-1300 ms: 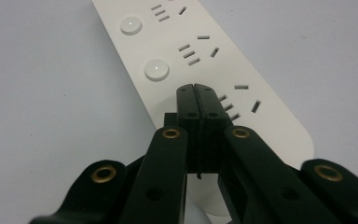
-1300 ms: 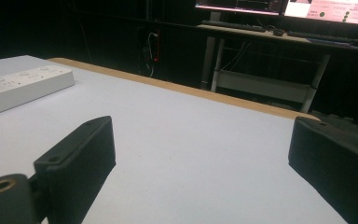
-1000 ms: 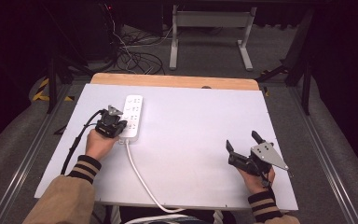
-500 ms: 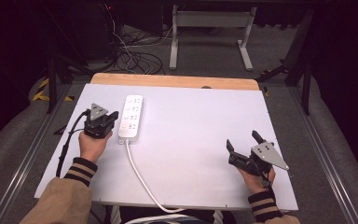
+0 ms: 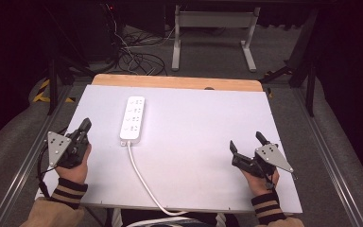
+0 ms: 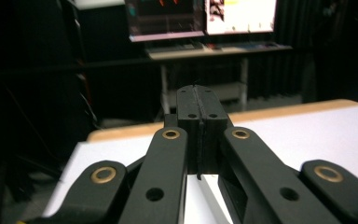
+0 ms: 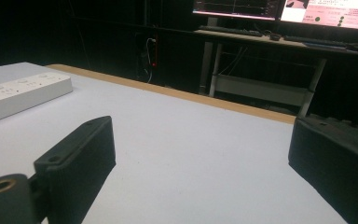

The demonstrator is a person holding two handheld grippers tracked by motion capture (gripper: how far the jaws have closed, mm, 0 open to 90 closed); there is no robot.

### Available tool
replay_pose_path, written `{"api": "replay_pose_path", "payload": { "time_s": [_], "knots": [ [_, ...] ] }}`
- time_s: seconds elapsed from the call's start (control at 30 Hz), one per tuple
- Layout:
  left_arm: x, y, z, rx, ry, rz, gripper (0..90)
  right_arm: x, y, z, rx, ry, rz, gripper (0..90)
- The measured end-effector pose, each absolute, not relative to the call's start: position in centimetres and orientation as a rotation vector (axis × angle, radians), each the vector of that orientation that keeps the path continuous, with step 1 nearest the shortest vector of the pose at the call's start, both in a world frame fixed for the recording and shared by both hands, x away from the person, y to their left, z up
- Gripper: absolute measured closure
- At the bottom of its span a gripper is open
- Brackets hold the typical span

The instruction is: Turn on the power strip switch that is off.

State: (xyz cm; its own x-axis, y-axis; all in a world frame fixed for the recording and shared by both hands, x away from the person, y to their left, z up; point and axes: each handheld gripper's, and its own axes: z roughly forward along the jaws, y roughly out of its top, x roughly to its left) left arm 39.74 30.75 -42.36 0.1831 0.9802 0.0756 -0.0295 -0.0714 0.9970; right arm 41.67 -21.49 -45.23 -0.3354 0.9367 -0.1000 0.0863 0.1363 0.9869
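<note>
Two grippers were at the near end of the white table point(image 5: 198, 118) in the high view, one at each side. The left gripper point(image 5: 86, 125) sat at the left edge, held in the left hand point(image 5: 75, 163), its fingers pressed together with nothing between them and pointing away from the person. The power strip point(image 5: 132, 117) lay flat on the table to the right of that gripper, apart from it, its long side running away from the person. Its white cord point(image 5: 142, 177) left the near end and curved back over the near edge. The right gripper point(image 5: 246, 145) rested near the right corner in the right hand point(image 5: 260, 177), its fingers spread wide and empty, well apart from the power strip.

From the left gripper view, the left gripper's fingers point(image 6: 199, 109) met along a thin seam, closed on nothing, aimed over the table's far wooden edge point(image 6: 279, 110) toward a desk with lit screens point(image 6: 200, 16).

From the right gripper view, the right gripper's fingers point(image 7: 81, 154) stood far apart over bare table point(image 7: 191, 144). The power strip point(image 7: 21, 95) lay at the left, well away from them. A desk with screens point(image 7: 279, 9) stood beyond the table.
</note>
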Motion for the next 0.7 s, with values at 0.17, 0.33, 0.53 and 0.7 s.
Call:
{"api": "replay_pose_path", "payload": {
  "time_s": [0.17,0.33,0.53,0.7],
  "knots": [
    [40.2,30.7,-42.7,1.339,1.033,1.159,90.0,41.8,-21.3,-45.2,1.004,1.600,1.309,7.8],
    [40.3,30.5,-42.8,1.351,1.026,1.174,90.0,41.8,-21.4,-45.2,1.007,1.597,1.304,7.8],
    [40.5,30.1,-43.3,1.319,0.998,1.258,47.0,41.7,-21.4,-45.2,1.006,1.596,1.303,7.8],
    [40.9,29.9,-43.4,1.287,1.029,1.288,6.4,41.7,-21.4,-45.2,1.006,1.597,1.302,7.8]
  ]
}}
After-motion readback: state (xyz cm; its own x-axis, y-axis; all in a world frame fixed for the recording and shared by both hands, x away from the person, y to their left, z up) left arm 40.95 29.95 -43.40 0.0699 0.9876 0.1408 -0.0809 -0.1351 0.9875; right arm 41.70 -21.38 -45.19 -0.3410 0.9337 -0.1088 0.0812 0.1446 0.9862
